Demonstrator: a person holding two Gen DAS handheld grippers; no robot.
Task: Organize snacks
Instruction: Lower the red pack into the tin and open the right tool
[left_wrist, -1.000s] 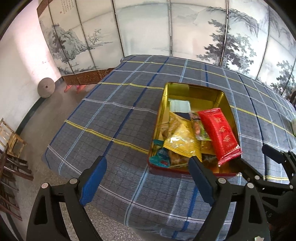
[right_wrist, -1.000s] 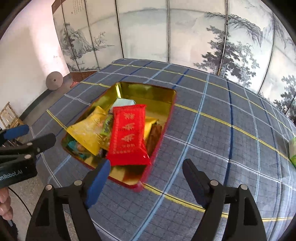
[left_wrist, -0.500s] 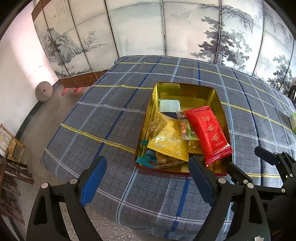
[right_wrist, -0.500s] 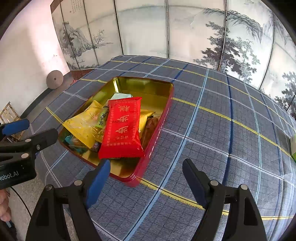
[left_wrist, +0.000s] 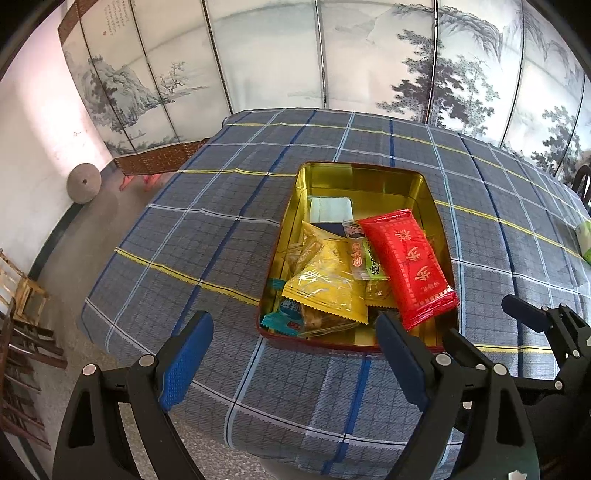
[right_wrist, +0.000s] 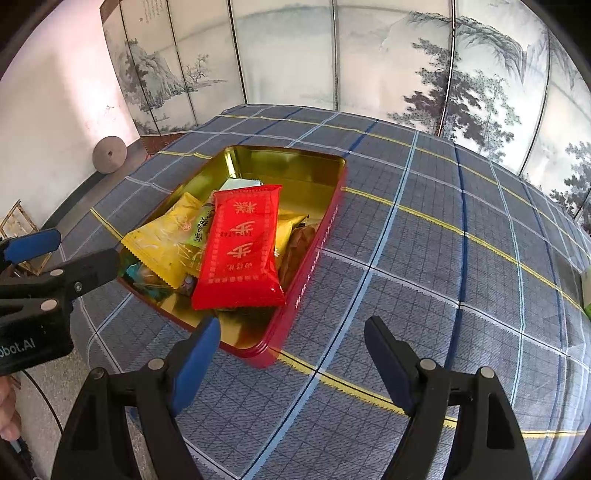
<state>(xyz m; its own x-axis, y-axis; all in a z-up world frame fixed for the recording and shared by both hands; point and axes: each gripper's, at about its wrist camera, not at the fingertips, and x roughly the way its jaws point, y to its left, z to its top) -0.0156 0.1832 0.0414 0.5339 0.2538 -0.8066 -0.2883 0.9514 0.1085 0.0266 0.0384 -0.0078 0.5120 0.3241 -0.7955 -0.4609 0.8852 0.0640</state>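
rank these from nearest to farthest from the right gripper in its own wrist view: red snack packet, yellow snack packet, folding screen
1. red snack packet, just ahead and left of the right gripper, on top of the pile in the tin.
2. yellow snack packet, further left in the tin.
3. folding screen, standing beyond the table's far edge.

A plaid cloth (left_wrist: 221, 229) in grey-blue with yellow and white lines covers the worktop and fills the middle of both views. A folding screen (left_wrist: 266, 55) painted with ink mountains and pines runs across the top. At the left, a round stone disc (left_wrist: 84, 183) leans on the white wall (left_wrist: 33, 147). Wooden chairs (left_wrist: 22, 295) stand at the lower left edge. A green pack (left_wrist: 584, 240) lies at the right edge.
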